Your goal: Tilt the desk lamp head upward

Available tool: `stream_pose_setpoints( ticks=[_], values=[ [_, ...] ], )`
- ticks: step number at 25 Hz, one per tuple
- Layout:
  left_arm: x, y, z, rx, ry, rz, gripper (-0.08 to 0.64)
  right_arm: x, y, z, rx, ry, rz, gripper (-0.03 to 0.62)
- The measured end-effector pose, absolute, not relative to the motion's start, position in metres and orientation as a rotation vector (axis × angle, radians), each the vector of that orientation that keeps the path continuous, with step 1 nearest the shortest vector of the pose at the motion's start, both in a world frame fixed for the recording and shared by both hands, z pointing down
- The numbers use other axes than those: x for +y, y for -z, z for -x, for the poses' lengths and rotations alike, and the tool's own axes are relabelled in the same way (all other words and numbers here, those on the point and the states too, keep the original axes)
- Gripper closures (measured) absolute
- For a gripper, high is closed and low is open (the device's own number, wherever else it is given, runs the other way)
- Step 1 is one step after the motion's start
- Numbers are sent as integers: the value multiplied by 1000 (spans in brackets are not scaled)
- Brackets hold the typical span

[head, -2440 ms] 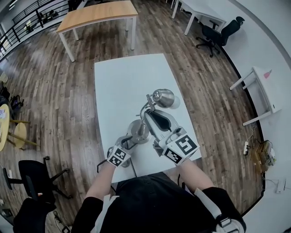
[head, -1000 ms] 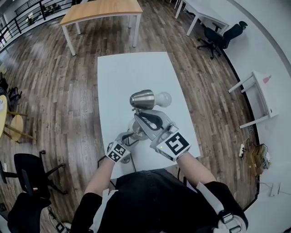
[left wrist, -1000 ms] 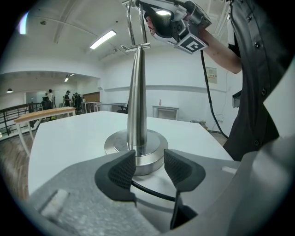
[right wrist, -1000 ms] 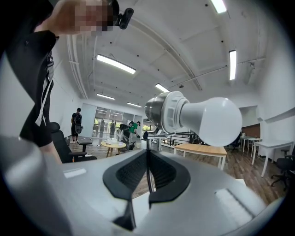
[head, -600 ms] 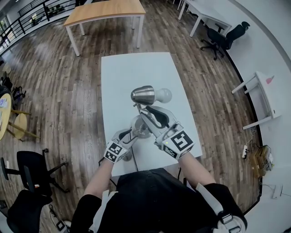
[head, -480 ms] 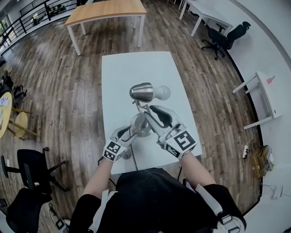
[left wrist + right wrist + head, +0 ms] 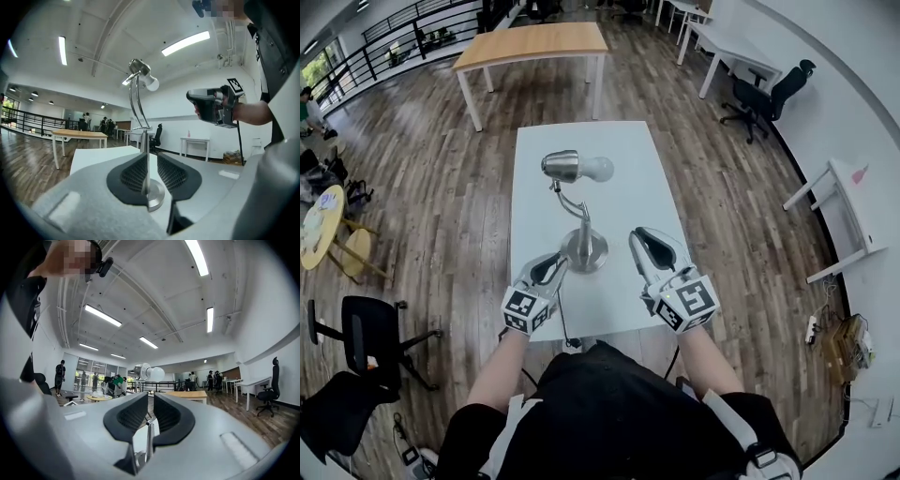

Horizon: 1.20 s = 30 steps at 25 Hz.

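Observation:
The metal desk lamp stands on the white table (image 7: pixel 619 150), its round base (image 7: pixel 584 251) near the front. Its silver head (image 7: pixel 562 166) lies about level, with the white bulb (image 7: pixel 596 169) pointing right. My left gripper (image 7: pixel 547 268) sits just left of the base; its jaws are closing to a narrow gap with nothing between them. The stem (image 7: pixel 140 108) and base (image 7: pixel 155 195) show beyond the left gripper (image 7: pixel 151 159). My right gripper (image 7: pixel 649 238) hovers right of the base, clear of the lamp, jaws closing on nothing. Head (image 7: pixel 139 372) and bulb (image 7: pixel 156 374) rise beyond that gripper (image 7: pixel 151 397).
A wooden table (image 7: pixel 530 42) stands beyond the white one. Office chairs (image 7: pixel 764 80) and another white table (image 7: pixel 727 42) are at the far right, a small white side table (image 7: pixel 853 192) at the right wall, and a black chair (image 7: pixel 370 342) at my left. The lamp's cable (image 7: pixel 564 328) runs off the front edge.
My right gripper has let go of the lamp's arm and pulled back to the right. The left gripper drew back slightly from the base. The lamp head stays level.

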<state>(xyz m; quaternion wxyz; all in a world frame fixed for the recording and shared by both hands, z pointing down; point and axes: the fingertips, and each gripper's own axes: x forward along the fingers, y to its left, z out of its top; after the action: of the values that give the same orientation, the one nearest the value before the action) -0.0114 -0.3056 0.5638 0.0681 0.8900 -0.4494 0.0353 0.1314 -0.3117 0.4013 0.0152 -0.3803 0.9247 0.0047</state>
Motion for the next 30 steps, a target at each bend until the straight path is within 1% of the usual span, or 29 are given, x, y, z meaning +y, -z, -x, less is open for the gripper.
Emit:
stream_pose_setpoints(
  ticks=[2,5,7,11,16,20,24,30],
  values=[
    [-292,-551,9,-1413,-52,-2663,515,-298,-404,-153,2866,-15,1210,555],
    [-274,-534,5,-1483,14,-2636,522,-279,-409,-180,2855,-1,1246,568],
    [-259,-518,5,-1526,66,-2615,560,-266,-411,-193,2851,16,1254,577],
    [-217,-496,6,-1610,182,-2563,560,-239,-424,-210,2856,54,1243,586],
    [-162,-481,0,-1723,224,-2523,560,-206,-433,-229,2857,76,1209,588],
    [-133,-481,9,-1740,258,-2464,560,-190,-441,-246,2819,127,1243,588],
    [-118,-483,26,-1744,229,-2480,560,-180,-446,-256,2796,139,1314,588],
    [-132,-485,40,-1718,225,-2496,560,-181,-445,-269,2774,94,1470,588]
  ],
)
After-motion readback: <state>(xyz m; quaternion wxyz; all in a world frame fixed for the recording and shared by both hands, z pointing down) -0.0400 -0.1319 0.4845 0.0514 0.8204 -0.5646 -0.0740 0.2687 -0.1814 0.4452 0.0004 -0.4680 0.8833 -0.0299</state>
